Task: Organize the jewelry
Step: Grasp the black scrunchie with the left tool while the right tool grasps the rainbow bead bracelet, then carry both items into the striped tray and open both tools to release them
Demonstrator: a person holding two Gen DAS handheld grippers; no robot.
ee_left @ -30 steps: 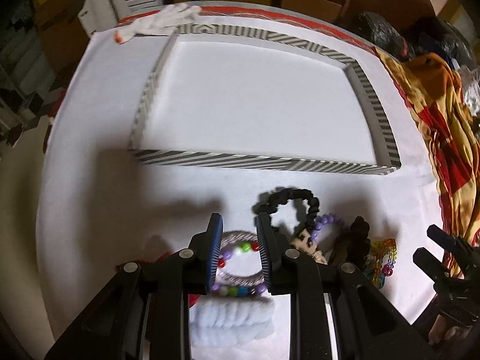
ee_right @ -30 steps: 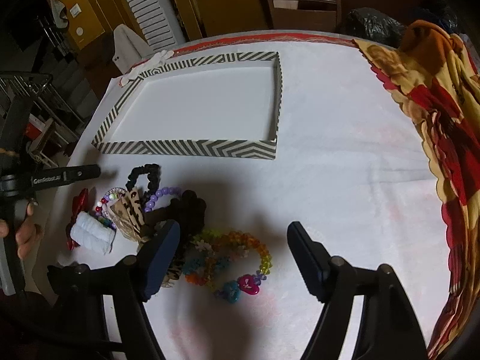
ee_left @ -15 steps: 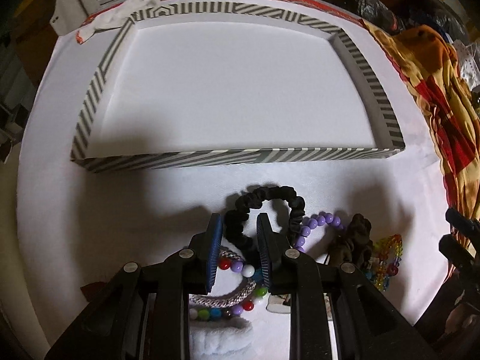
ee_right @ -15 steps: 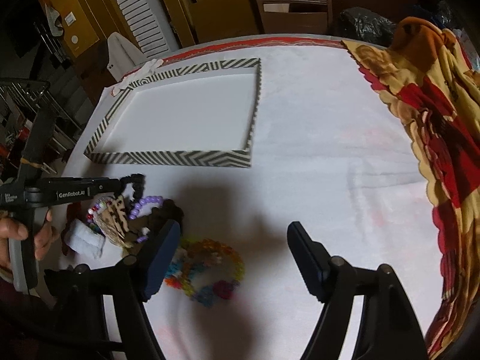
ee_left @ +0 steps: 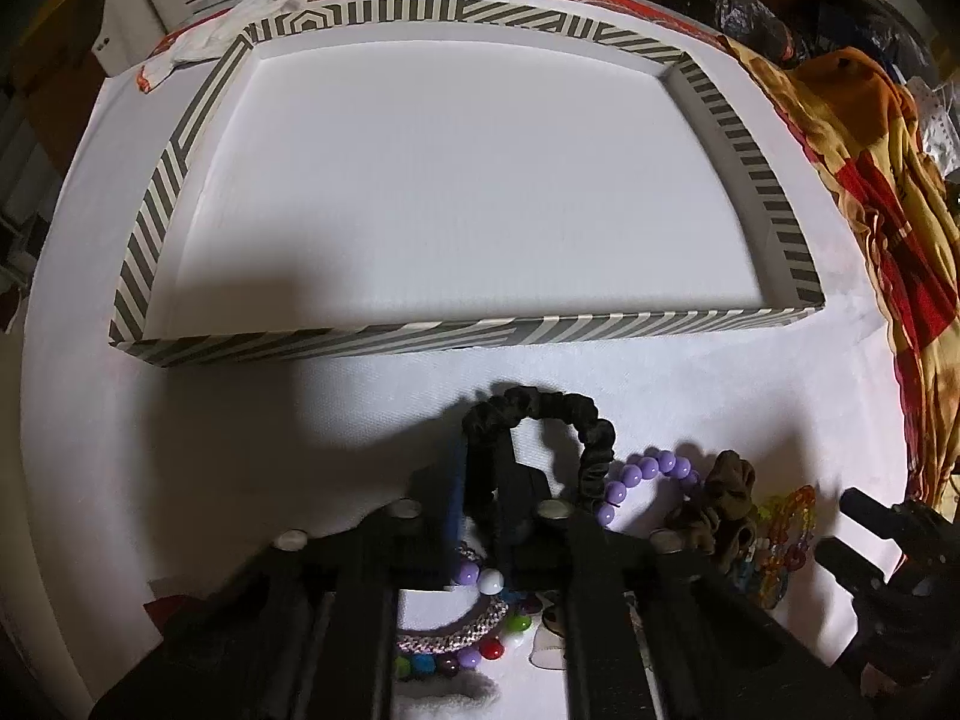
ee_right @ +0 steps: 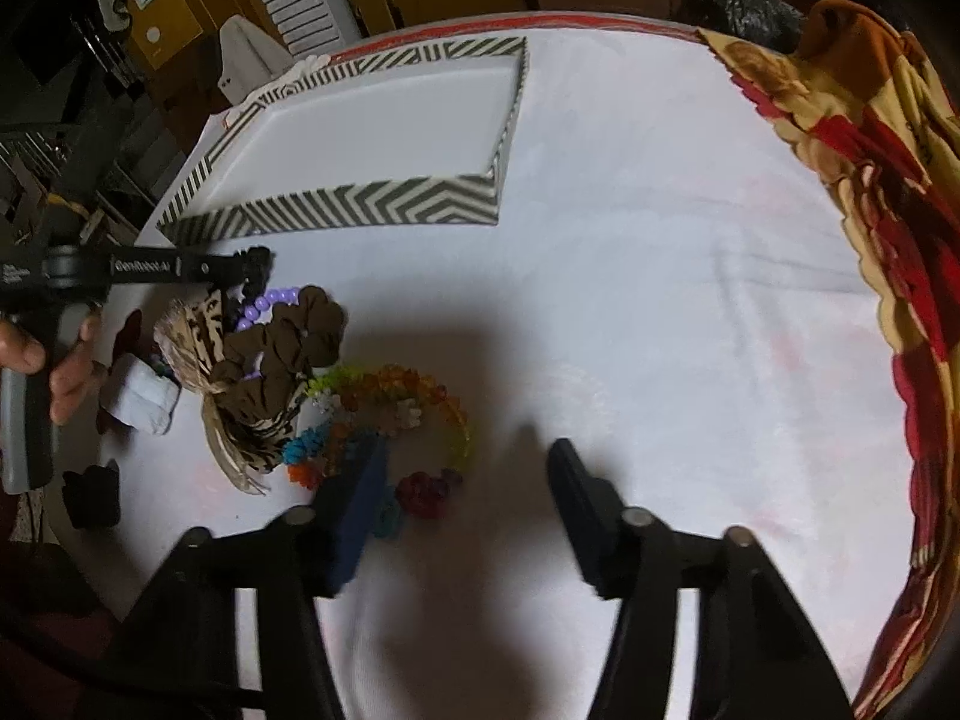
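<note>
An empty striped tray lies on the white tablecloth. In front of it is a jewelry heap: black scrunchie, purple bead bracelet, brown scrunchie and rainbow bead bracelet. My left gripper points steeply down, its jaws closing, and pinches the black scrunchie's left side. My right gripper hangs low over the rainbow bracelet. Its jaws are closing with the bracelet's near end between them, and the right pad is clear of it.
A beaded bangle lies under the left gripper. An animal-print piece and a white fluffy band sit left of the heap. A red-and-orange cloth drapes the table's right edge. A white glove lies behind the tray.
The left gripper moved forward from the beaded bangle to the black scrunchie and closed on it. The right gripper dropped toward the rainbow bracelet and its jaws narrowed.
</note>
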